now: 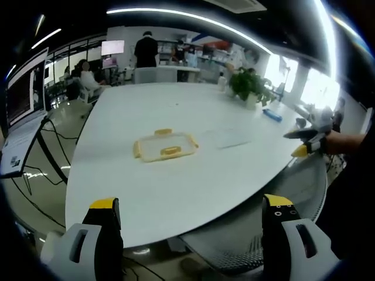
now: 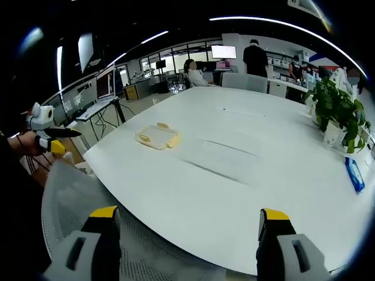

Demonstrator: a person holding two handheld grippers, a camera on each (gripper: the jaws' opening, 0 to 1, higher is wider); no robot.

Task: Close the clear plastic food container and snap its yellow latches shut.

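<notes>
Clear plastic food container (image 1: 164, 145) with yellow latches (image 1: 170, 151): flat on white desk (image 1: 193, 181), near its rounded edge; lid apparently resting on top, latching undeterminable; left gripper (image 1: 190, 209) and right gripper (image 2: 186, 221) hover well back, jaws wide, empty; closing work judged unstarted.

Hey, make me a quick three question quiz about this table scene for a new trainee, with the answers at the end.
1. True or false: the left gripper is closed on the food container.
2. What colour are the container's latches?
3. Multiple choice: what stands on the white table near its far edge? A) potted plant B) kettle C) toaster

Key: 1. False; it is open and away from the container, like the right gripper. 2. Yellow. 3. A, the potted plant.
</notes>
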